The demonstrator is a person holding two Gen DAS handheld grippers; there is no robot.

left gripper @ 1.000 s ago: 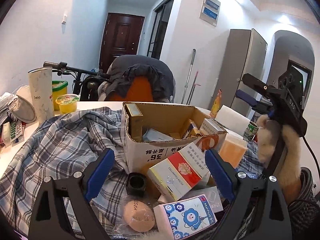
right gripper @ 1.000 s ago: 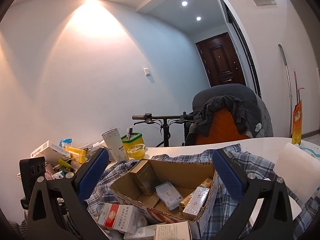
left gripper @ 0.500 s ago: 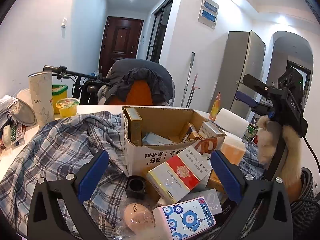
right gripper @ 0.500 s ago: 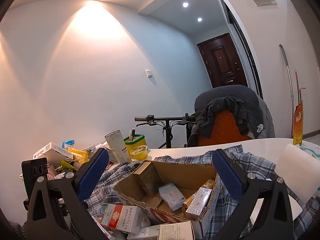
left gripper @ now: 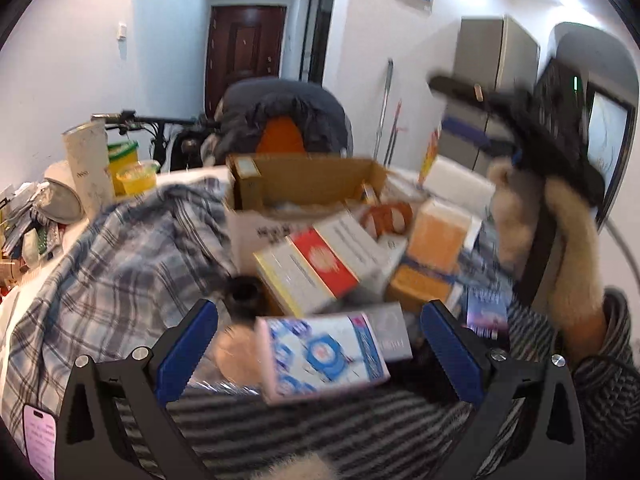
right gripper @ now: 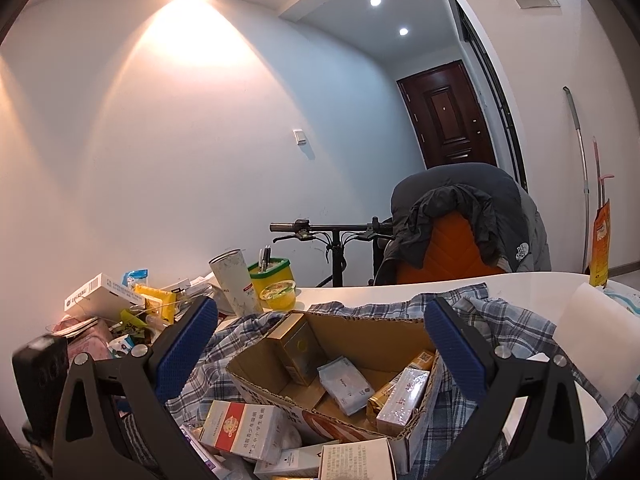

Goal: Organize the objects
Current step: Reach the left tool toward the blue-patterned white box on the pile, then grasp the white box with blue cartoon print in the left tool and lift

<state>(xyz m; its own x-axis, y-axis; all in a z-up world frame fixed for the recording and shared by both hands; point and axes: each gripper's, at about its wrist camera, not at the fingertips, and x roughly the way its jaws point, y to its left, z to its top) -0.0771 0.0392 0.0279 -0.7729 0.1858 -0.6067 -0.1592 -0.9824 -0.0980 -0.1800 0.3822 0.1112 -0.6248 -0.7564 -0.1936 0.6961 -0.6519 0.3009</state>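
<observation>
1. The left gripper (left gripper: pixel 319 354) had its jaws spread wide and released; a pink-edged box with blue cartoon figures (left gripper: pixel 324 356) lay between the blue pads, but neither pad pressed on it.
2. The right gripper (right gripper: pixel 320 350) also had its jaws released, with nothing between them, above the cardboard box (right gripper: pixel 360 364).
3. In the left wrist view the right gripper (left gripper: pixel 536 136) showed as a blurred black frame held by a hand in a furry cuff (left gripper: pixel 568 248).
4. The cardboard box sat open-topped on a plaid shirt (left gripper: pixel 120 264) spread over the white desk (right gripper: pixel 400 288). Inside it were a gold carton (right gripper: pixel 296 350) standing against the far wall, a pale packet (right gripper: pixel 346 384) and a shiny wrapped pack (right gripper: pixel 402 398) leaning at the right wall.
5. A red-and-white carton (left gripper: pixel 320 264) with Chinese print leaned on the box's near side. Its small text was too blurred to read.
6. An orange box (left gripper: pixel 440 236) stood just right of it; a black cap (left gripper: pixel 244 292) and a wrapped egg (left gripper: pixel 236 354) lay in front.
7. Open room was scarce: the near desk edge was crowded with cartons, and the left side held a heap of clutter (right gripper: pixel 120 308) around a white tumbler (right gripper: pixel 236 284) and a yellow tub (right gripper: pixel 272 276).
8. The jacket (right gripper: pixel 492 216) on the orange chair carried a The North Face logo.
</observation>
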